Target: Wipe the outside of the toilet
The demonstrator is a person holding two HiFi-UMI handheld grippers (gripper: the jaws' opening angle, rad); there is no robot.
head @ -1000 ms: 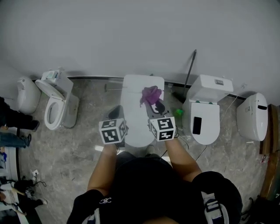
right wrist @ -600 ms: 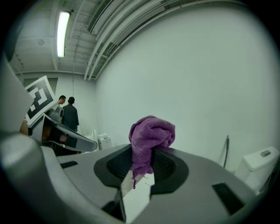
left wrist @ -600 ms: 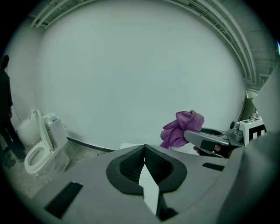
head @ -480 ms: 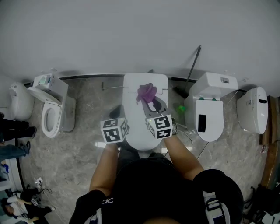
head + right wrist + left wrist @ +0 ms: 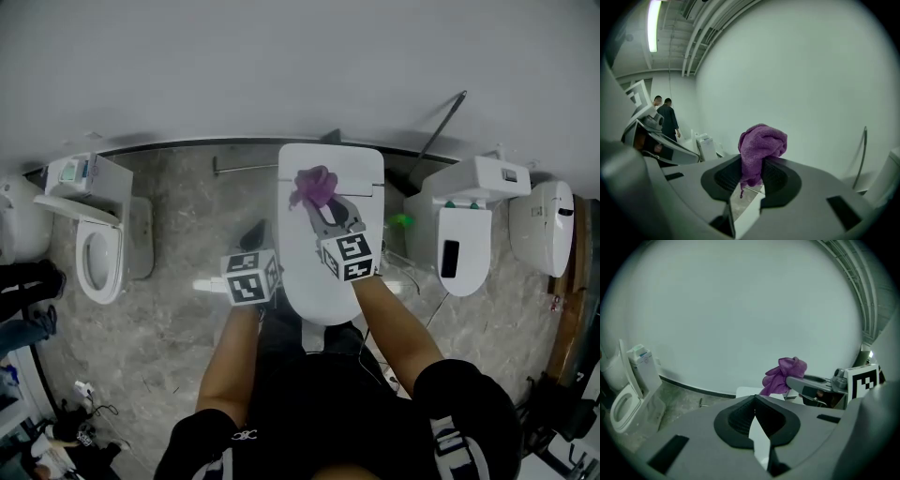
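A white toilet (image 5: 323, 281) with its lid down stands just in front of me, its tank (image 5: 331, 161) against the wall. My right gripper (image 5: 322, 200) is shut on a bunched purple cloth (image 5: 314, 186), which is over the lid's back end near the tank. In the right gripper view the cloth (image 5: 761, 143) sticks up from the shut jaws of the right gripper (image 5: 751, 172). My left gripper (image 5: 253, 237) hangs beside the toilet's left side, over the floor. The left gripper (image 5: 753, 403) is shut with nothing in it, and the cloth (image 5: 784, 375) shows to its right.
A toilet with its seat raised (image 5: 95, 246) stands at the left. Another toilet (image 5: 465, 231) and a white fixture (image 5: 543, 226) stand at the right. A long rod (image 5: 442, 130) leans on the wall and a green thing (image 5: 401, 221) lies beside it. People (image 5: 664, 120) stand farther left.
The head view has shifted and come closer to the toilet. The right gripper has carried the purple cloth a little towards the tank. The left gripper stays beside the bowl.
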